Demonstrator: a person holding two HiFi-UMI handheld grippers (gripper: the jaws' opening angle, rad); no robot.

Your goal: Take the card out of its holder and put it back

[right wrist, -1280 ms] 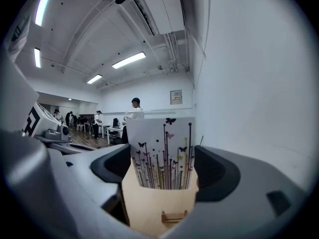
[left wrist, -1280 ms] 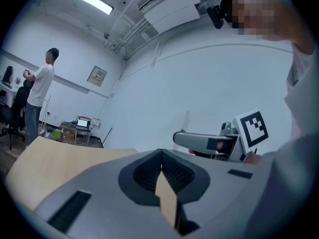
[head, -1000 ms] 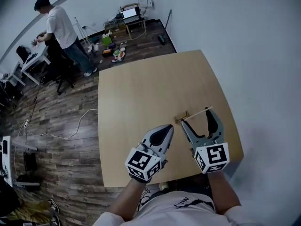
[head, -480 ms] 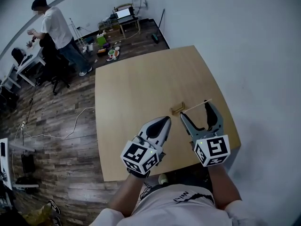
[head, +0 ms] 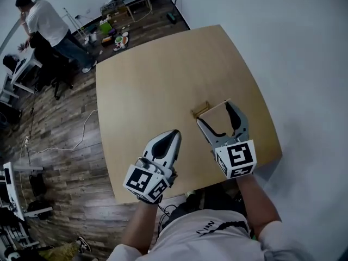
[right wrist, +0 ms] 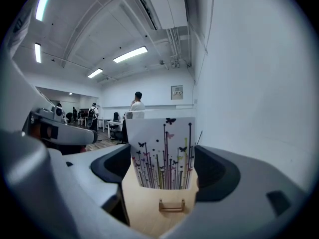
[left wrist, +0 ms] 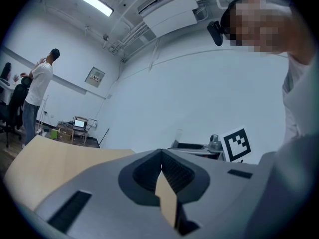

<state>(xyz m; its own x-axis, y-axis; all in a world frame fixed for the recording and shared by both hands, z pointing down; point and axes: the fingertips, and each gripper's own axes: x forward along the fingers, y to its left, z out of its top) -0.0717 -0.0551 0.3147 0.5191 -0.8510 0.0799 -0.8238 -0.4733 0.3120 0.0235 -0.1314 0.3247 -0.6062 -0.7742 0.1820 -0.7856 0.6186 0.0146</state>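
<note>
Right gripper (head: 216,115): over the near right part of a light wooden square table (head: 147,75). Jaws spread wide and clamped on the two side edges of a white rectangular card printed with thin coloured stems and dark butterflies (head: 212,109).

Card, head view: seen edge-on as a thin pale line spanning the gap between the jaw tips, running from near left to far right.

Card (right wrist: 162,148), right gripper view: upright, printed face toward the camera, stems vertical, butterflies toward the top, so right way up. Height and width nearly equal here; longer axis not determinable. Lower edge clear of the small tan wooden holder (right wrist: 172,205), with bare table between the two. Out of the holder, then.

Holder (head: 199,108), head view: flat on the table just beside the card's left end, on its far side. Long axis roughly parallel with the card's edge line.

Left gripper (head: 173,136): over the near side of the table, left of the right gripper, apart from card and holder, pointing far and slightly right. Left gripper (left wrist: 161,158), own view: jaw tips pressed together, nothing between them.

Background: dark wood-plank floor (head: 60,124) left of the table; person in a white shirt (head: 43,23) standing at the far left; white wall (head: 304,48) to the right.
</note>
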